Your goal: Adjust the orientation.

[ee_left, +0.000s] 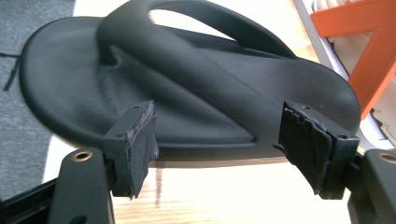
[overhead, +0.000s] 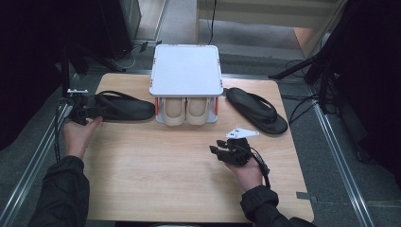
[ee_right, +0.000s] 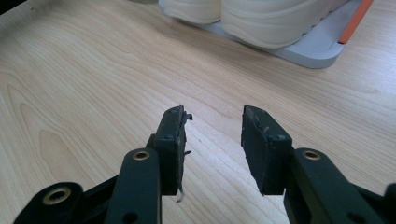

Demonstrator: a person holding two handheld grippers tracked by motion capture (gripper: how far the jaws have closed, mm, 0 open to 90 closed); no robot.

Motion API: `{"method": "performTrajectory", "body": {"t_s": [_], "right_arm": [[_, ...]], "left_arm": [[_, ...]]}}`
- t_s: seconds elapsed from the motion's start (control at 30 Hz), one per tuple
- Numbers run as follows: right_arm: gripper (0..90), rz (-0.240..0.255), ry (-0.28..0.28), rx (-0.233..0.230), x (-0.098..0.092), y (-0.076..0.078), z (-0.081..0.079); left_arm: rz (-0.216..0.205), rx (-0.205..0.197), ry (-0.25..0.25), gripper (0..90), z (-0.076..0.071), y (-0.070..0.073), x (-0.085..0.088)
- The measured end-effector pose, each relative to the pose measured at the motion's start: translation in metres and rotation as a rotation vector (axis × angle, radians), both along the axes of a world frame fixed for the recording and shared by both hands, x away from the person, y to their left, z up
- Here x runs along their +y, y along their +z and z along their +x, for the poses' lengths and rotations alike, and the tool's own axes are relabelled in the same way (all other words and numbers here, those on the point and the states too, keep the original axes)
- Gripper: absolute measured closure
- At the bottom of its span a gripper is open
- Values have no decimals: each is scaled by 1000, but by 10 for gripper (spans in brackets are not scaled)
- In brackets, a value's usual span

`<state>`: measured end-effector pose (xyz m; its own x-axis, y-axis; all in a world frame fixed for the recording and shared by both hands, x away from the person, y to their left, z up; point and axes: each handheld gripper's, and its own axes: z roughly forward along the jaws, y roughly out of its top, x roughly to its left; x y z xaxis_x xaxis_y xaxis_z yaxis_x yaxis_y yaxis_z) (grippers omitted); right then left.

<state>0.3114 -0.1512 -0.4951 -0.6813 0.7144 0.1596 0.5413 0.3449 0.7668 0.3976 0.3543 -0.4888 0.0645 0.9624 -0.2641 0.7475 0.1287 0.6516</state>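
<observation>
- We see the left gripper with its jaws wide apart, holding nothing; the black flip-flop lies just past its worn pads, at the left edge of the wooden table.
- The flip-flop is smooth matte rubber, with a rounded sole and a curved strap.
- The right gripper stands half open over bare pale wood grain, gripping nothing.

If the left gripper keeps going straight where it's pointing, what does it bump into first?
Probably the black flip-flop lying right ahead of the left gripper; its open jaws frame the sole's near edge.
</observation>
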Motion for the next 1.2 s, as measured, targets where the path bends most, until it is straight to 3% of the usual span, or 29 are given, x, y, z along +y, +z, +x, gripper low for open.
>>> {"method": "performTrajectory", "body": {"t_s": [0.1, 0.2, 0.3, 0.43, 0.6, 0.67, 0.73, 0.9, 1.07, 1.2], "right_arm": [[603, 0, -7, 1, -2, 0, -1], [603, 1, -14, -5, -5, 1, -3], [602, -4, -25, -6, -7, 1, -5], [602, -4, -37, -5, -11, 0, -7], [602, -5, -47, -10, -14, 0, -10], [602, -2, -52, -10, -15, 1, -11], [602, 0, -55, -10, -16, 1, -11], [602, -2, -58, -9, -17, 0, -12], [600, -5, -51, -12, -15, 0, -12], [600, -7, -55, -11, -16, 0, -12]], "left_arm": [[-14, 30, -3, 298, 7, -2, -8], [-63, 38, 14, 289, 12, -6, -11], [-44, 73, 16, 258, 18, -9, -13], [-32, 74, 26, 240, 24, -10, -18], [-67, 51, 62, 200, 30, -12, -20], [-71, 73, 83, 199, 33, -16, -19], [-56, 102, 91, 197, 35, -22, -20], [-26, 50, 96, 205, 35, -17, -22], [6, 88, 89, 206, 43, -24, -27], [54, 81, 98, 255, 47, -25, -33]]}}
